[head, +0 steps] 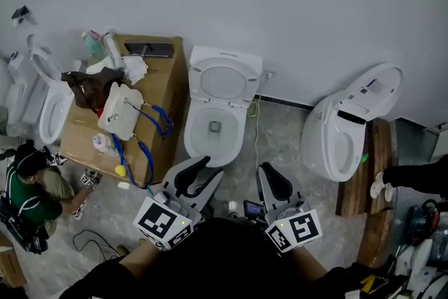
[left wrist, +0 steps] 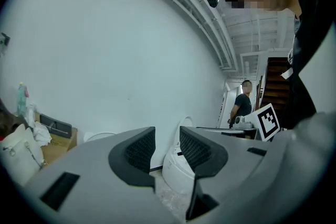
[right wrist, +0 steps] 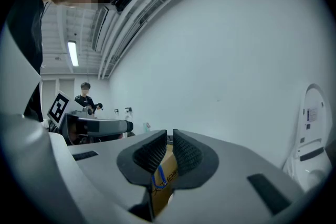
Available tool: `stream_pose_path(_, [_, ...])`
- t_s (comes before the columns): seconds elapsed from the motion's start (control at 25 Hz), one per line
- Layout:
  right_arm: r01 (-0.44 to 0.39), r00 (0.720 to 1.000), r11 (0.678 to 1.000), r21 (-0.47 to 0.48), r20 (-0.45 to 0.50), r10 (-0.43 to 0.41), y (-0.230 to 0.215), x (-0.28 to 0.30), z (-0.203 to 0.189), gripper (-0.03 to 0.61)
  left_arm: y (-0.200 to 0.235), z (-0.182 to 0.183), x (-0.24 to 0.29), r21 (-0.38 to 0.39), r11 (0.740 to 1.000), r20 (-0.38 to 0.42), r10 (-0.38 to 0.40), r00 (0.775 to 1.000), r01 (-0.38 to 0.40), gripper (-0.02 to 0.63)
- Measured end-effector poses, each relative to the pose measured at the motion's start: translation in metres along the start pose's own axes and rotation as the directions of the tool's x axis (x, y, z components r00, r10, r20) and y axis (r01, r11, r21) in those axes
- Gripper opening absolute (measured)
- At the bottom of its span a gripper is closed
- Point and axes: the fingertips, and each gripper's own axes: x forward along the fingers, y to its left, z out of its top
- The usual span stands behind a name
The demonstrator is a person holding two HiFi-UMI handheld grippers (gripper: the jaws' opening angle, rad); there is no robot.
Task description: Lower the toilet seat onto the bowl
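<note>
The white toilet stands against the wall in the head view, its seat (head: 222,78) raised upright against the tank above the open bowl (head: 213,131). Both grippers hover low in front of it, apart from it. My left gripper (head: 212,168) points toward the bowl's front rim with its jaws spread and nothing between them; in its own view the left gripper (left wrist: 167,136) frames another white toilet (left wrist: 176,168). My right gripper (head: 267,170) sits right of the bowl. In its own view the right gripper (right wrist: 170,140) shows only a narrow slit between its pads, holding nothing.
A cardboard box (head: 166,105) piled with bags stands left of the toilet. Another toilet (head: 52,108) is at far left and a tilted one (head: 346,129) leans by wooden boards (head: 371,164) at right. A person (head: 31,185) crouches at lower left.
</note>
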Motion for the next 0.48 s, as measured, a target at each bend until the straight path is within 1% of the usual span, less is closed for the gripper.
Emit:
stream_pose_path(0.2, [0.057,0.998,0.998,-0.027,0.006,-0.057,0.002,0.03,0.013,0.055,0.037,0.014,-0.003,0.021,1.0,0.015,-0.022,1.0,0.021,0.149])
stream_pose_path(0.36, [0.09,0.996,0.995,-0.038,0.001,-0.09,0.002,0.049,0.016,0.055,0.062,0.017,-0.006,0.009,0.999,0.022,-0.031,0.999,0.031,0.143])
stream_pose_path(0.48, [0.105,0.994,0.994,-0.042,-0.007,-0.106,0.002,0.058,0.016,0.055,0.073,0.018,-0.006,0.004,0.999,0.027,-0.042,0.999,0.042,0.138])
